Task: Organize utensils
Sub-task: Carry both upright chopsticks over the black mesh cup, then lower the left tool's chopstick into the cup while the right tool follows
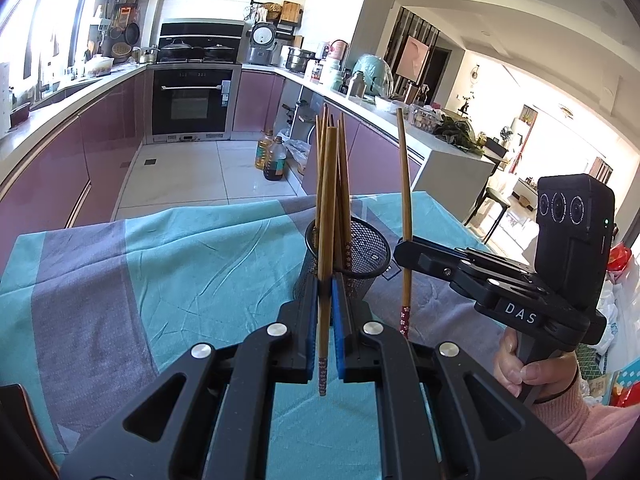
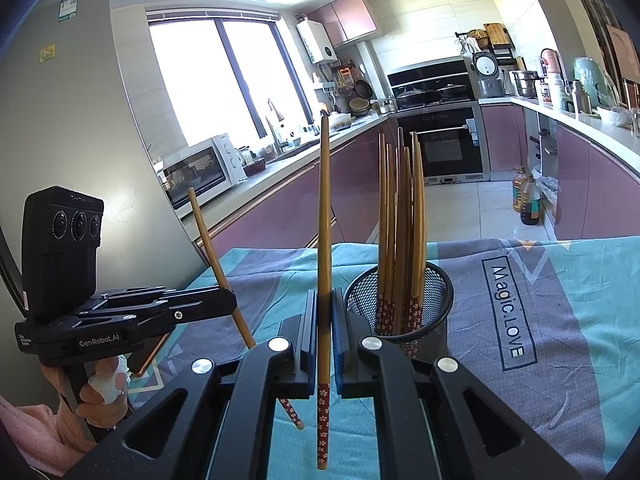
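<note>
On my left, the left claw (image 1: 325, 284) points gently downward over the worktop (image 1: 160, 272), its jaws clamped together on one chopstick (image 1: 325, 240) held nearly upright, patterned end hanging below the pads. In the right camera that hand (image 2: 102, 396) grips the handle, white wrap on a finger. Past it stands one black mesh cup (image 2: 400, 304) on the teal and grey cloth, holding a bundle of chopsticks (image 2: 400, 216), patterned ends down; I cannot count them exactly. On my right, the right claw (image 2: 325, 320) tilts down likewise, clamped on its own single chopstick (image 2: 324, 216), just beside the cup.
</note>
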Demonstrator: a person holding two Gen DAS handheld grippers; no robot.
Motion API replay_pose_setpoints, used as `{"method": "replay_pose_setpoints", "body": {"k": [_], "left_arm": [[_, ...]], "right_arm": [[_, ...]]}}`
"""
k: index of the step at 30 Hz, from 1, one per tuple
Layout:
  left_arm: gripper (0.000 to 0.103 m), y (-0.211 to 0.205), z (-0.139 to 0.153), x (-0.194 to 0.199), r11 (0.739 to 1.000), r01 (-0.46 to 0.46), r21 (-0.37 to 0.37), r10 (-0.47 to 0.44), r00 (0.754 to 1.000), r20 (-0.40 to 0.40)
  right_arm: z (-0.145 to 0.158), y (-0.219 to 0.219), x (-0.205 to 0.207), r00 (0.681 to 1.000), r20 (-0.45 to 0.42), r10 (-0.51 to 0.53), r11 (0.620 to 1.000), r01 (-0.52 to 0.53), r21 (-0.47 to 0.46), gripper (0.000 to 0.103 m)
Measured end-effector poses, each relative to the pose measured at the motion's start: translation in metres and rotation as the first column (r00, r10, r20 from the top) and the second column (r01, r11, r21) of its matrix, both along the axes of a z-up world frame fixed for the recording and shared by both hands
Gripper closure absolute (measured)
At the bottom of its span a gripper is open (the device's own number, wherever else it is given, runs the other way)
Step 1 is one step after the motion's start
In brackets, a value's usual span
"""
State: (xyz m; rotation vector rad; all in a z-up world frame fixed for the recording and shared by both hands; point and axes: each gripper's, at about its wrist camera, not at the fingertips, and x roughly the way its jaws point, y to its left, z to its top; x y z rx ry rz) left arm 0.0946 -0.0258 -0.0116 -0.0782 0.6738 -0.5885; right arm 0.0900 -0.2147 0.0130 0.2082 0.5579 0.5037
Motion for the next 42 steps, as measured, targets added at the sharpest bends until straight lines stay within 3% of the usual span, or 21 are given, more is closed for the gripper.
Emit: {"method": "replay_pose_setpoints", "body": {"k": [42], "left_arm": [[0.095,-0.003,0.052,0.0,1.0,0.005,-0.022,-0.003,0.994,0.109]], "right_arm": [[0.021,-0.012,0.033,0.998,0.05,-0.032,0.999,0.03,0.045,0.097]]}}
